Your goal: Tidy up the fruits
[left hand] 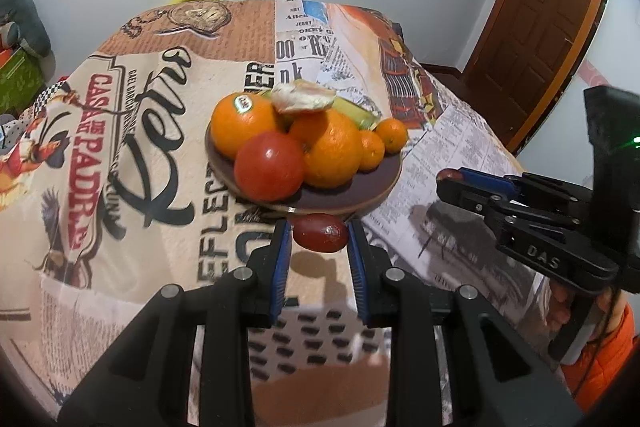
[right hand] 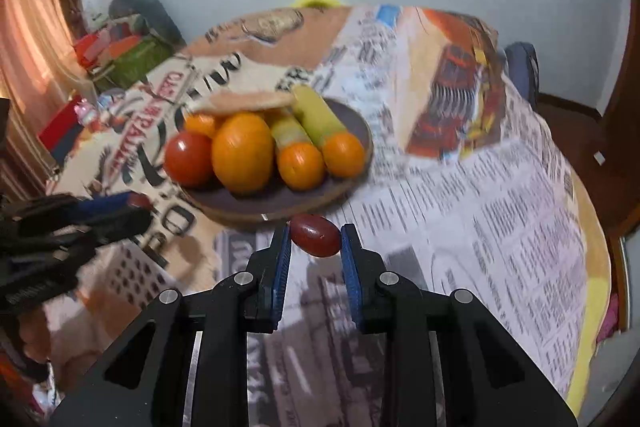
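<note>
A dark wooden plate (left hand: 372, 183) (right hand: 352, 131) on the printed tablecloth holds a red tomato (left hand: 269, 166) (right hand: 188, 158), oranges (left hand: 332, 151) (right hand: 243, 151), small mandarins (left hand: 391, 135) (right hand: 301, 166), green pieces (right hand: 318, 117) and a peel (left hand: 302, 98). My left gripper (left hand: 320, 239) is shut on a dark red oval fruit (left hand: 320, 233), held just before the plate's near rim. My right gripper (right hand: 316, 239) is shut on another dark red oval fruit (right hand: 315, 235), also just short of the plate. The right gripper shows at the right of the left wrist view (left hand: 452, 179).
The table is covered by a newspaper-print cloth (left hand: 120, 147) (right hand: 500, 207). A brown door (left hand: 548, 11) stands at the back right. Boxes and clutter (right hand: 120, 59) lie off the table's left side. A blue chair (right hand: 520, 67) stands behind the table.
</note>
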Demonstrator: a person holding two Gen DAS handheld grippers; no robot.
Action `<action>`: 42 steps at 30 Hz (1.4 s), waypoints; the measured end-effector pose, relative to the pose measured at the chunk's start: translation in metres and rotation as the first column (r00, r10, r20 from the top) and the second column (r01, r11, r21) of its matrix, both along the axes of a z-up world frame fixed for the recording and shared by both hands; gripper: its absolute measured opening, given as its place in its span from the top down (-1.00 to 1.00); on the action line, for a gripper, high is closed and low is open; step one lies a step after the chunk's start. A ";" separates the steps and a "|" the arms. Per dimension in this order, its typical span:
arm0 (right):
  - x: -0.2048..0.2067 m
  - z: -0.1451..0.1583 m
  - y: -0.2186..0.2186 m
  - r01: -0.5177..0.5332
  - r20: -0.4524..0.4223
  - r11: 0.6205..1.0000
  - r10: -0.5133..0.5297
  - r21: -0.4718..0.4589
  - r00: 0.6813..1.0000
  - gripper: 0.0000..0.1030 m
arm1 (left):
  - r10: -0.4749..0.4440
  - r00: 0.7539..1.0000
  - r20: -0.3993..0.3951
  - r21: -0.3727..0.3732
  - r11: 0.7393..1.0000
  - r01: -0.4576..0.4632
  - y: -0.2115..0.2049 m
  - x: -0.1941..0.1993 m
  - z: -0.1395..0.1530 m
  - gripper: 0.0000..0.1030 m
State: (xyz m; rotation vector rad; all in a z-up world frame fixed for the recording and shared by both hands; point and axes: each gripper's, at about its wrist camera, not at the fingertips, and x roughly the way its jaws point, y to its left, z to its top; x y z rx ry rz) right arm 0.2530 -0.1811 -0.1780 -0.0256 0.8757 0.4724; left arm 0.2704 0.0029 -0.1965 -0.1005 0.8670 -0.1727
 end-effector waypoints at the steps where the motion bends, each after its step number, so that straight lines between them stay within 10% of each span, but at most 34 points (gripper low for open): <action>1: 0.002 0.003 0.003 -0.005 0.008 1.000 0.005 0.004 1.000 0.55 | 0.002 1.000 0.000 -0.002 1.000 -0.002 -0.001 0.004 0.000 0.45; 42: 0.016 0.006 0.026 -0.031 0.022 0.999 0.030 0.021 0.999 0.34 | 0.036 0.999 0.038 -0.021 0.999 -0.035 0.001 0.011 0.011 0.31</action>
